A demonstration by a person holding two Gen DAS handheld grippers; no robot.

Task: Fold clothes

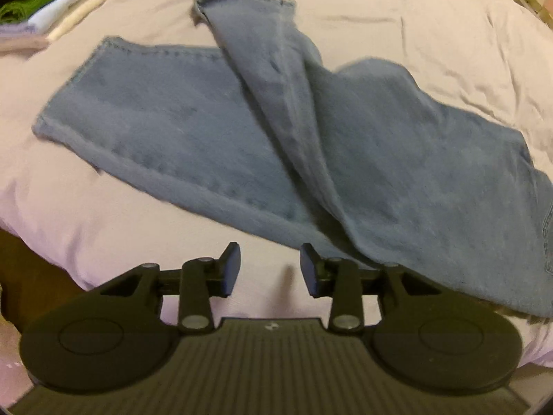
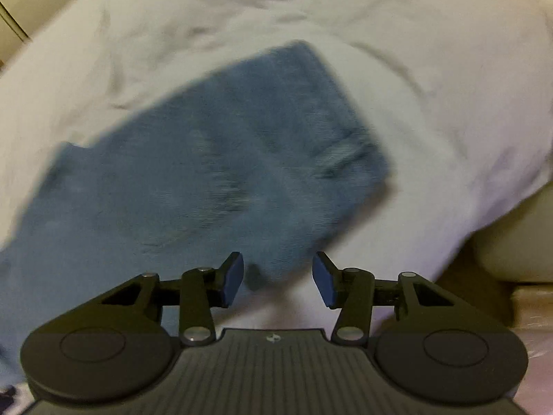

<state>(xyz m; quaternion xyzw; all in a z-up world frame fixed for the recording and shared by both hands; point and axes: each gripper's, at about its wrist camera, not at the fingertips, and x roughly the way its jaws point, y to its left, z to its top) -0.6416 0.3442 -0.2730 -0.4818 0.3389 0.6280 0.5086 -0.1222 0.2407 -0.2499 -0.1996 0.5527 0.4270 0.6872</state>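
The blue jeans lie on the pale bedsheet, one leg flopped crookedly across the other, so the fold is only roughly begun. Finished folded clothes sit stacked at the far left. The left gripper and right gripper both hang with fingers apart, holding nothing; straightening and further folds remain.

The jeans run off the left wrist view's edge at 3 o'clock, so their waist end is unseen there. In the right wrist view motion blur smears their seams and stitching. The folded pile at 10 o'clock is cropped by the frame, its items uncountable.
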